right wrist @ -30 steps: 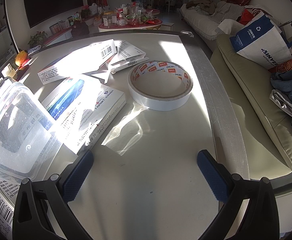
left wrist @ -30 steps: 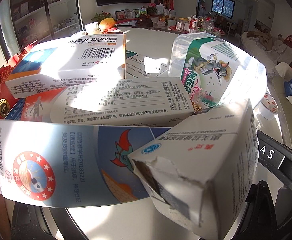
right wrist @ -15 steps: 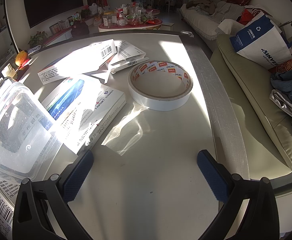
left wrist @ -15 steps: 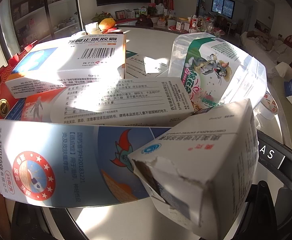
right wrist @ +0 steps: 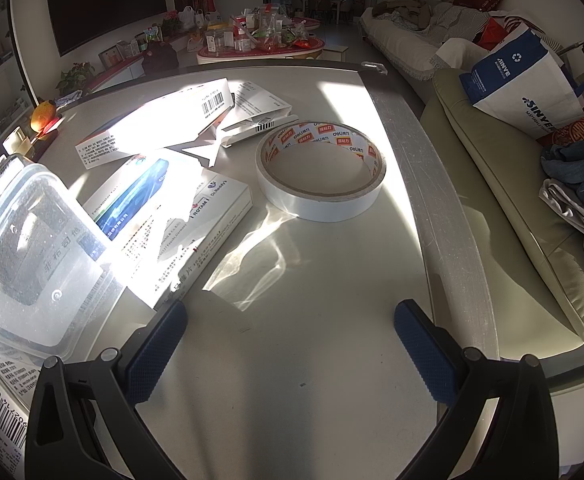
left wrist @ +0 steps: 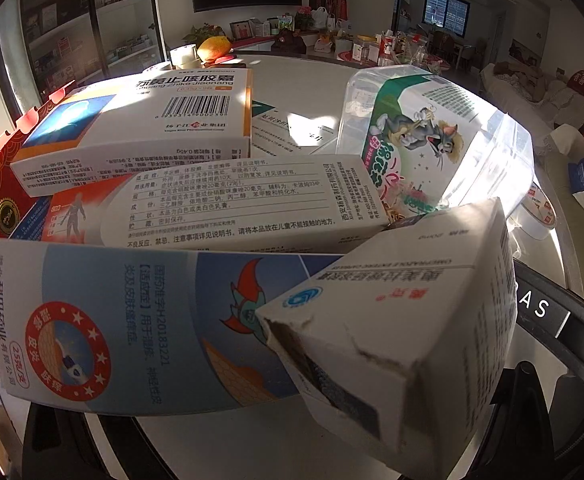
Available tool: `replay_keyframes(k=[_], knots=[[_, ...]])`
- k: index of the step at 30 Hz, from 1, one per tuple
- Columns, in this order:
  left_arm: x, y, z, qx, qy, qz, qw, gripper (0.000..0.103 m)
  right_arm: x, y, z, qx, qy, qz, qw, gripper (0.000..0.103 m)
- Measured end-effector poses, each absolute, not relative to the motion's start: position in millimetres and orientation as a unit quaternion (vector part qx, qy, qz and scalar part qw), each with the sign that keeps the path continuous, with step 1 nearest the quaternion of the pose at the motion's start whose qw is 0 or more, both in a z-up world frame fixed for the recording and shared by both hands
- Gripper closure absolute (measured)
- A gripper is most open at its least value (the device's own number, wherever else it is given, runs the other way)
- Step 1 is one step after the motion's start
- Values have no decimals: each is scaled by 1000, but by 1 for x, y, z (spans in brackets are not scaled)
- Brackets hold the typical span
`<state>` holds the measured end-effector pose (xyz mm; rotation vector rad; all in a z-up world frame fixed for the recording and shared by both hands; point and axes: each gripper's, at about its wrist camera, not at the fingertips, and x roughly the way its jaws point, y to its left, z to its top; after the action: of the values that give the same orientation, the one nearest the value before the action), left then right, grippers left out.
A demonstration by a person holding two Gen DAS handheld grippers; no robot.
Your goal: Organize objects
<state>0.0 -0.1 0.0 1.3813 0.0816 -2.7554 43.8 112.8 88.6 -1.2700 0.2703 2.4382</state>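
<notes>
Hovering spread wide and empty above the worktop (right wrist: 292, 360), the right gripper (right wrist: 289, 332) faces a tape roll (right wrist: 320, 172) just beyond; the left gripper's state cannot be told behind a torn white carton (left wrist: 404, 320) among medicine boxes (left wrist: 139, 316).

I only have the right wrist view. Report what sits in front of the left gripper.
Observer: A torn white cardboard box fills the near right of the left wrist view, tilted, with its ripped end towards the camera.
Operator: Say what's behind it.
Observer: A long blue-and-white medicine box with a red star seal lies crosswise.
Operator: Describe the clear plastic container from that side.
Observer: The clear plastic container wears a green-banded cartoon cat-and-mouse label.
</notes>
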Motion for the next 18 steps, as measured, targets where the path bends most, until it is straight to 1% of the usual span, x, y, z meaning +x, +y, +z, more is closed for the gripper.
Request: replay_keyframes(k=[18], knots=[[0,0,0,448,29,-893,34,0,44,112,89,-452,96,867,189,0]])
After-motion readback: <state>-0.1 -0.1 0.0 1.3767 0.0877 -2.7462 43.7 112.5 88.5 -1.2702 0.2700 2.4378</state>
